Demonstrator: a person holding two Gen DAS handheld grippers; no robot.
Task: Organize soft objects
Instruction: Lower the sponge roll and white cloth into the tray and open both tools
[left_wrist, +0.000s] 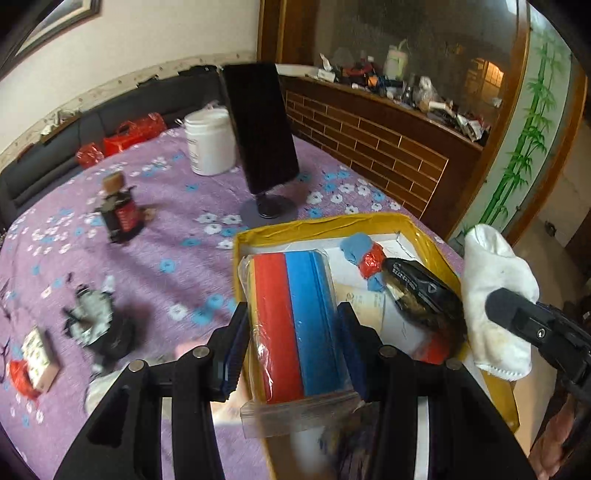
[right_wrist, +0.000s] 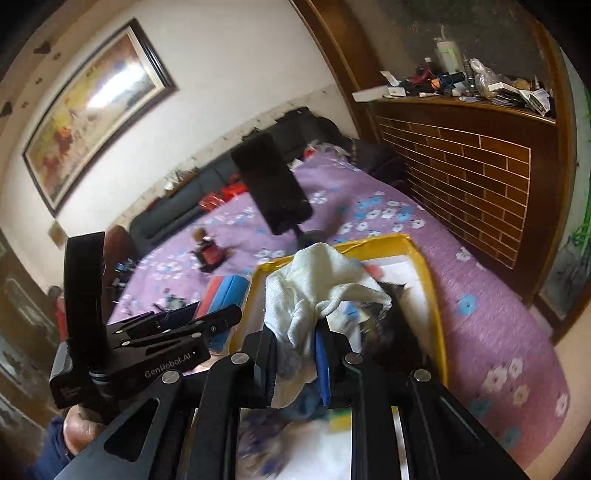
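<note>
Purple floral bed (left_wrist: 147, 236) beneath. Left claw (left_wrist: 291, 332) clamped on wrapped sponge pack (left_wrist: 295, 325): light, squashy, slippery film, best gripped mid-body. Right claw (right_wrist: 303, 354) pinching limp white cloth (right_wrist: 314, 284).

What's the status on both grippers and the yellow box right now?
Left gripper clamped on bagged red-and-blue sponges. Right gripper shut on white sock. Both over the yellow box; nothing blocking.

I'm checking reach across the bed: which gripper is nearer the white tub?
Left. The left gripper, holding sponges, sits on the tub's side; the right gripper, holding a white cloth, is farther.
</note>
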